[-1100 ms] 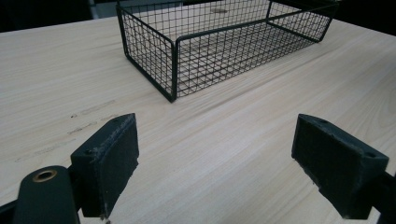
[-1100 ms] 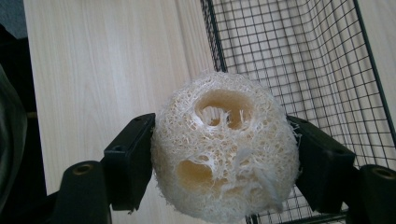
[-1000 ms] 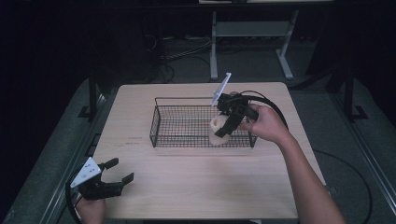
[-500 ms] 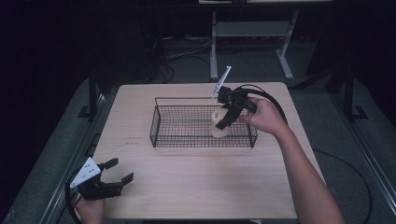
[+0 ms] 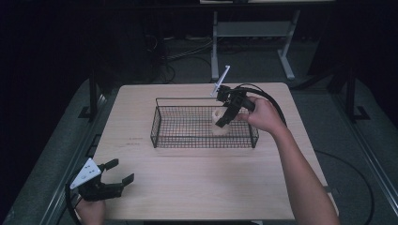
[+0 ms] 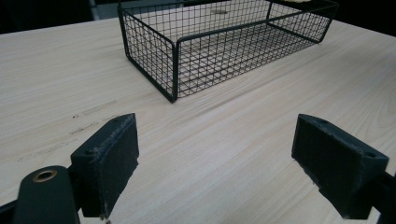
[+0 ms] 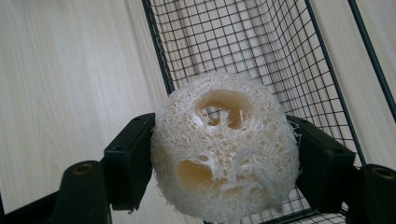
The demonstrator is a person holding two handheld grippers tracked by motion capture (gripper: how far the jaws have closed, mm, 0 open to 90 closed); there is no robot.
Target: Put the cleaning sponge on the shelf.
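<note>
1. Over the black wire-mesh basket (image 5: 204,126), your right gripper (image 5: 224,117) grips the pale, fibrous, round loofah sponge (image 7: 224,147); it probably hasn't touched the basket floor.
2. Releasing it remains.
3. Near the wooden tabletop (image 5: 197,183) edge, your left gripper (image 6: 215,163) sits released; its view shows the basket's mesh wall close up.

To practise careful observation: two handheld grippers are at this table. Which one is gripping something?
The right gripper, above the wire basket, is clamped on a pale loofah sponge. The left gripper, near the table's front corner, stands open and empty.
</note>
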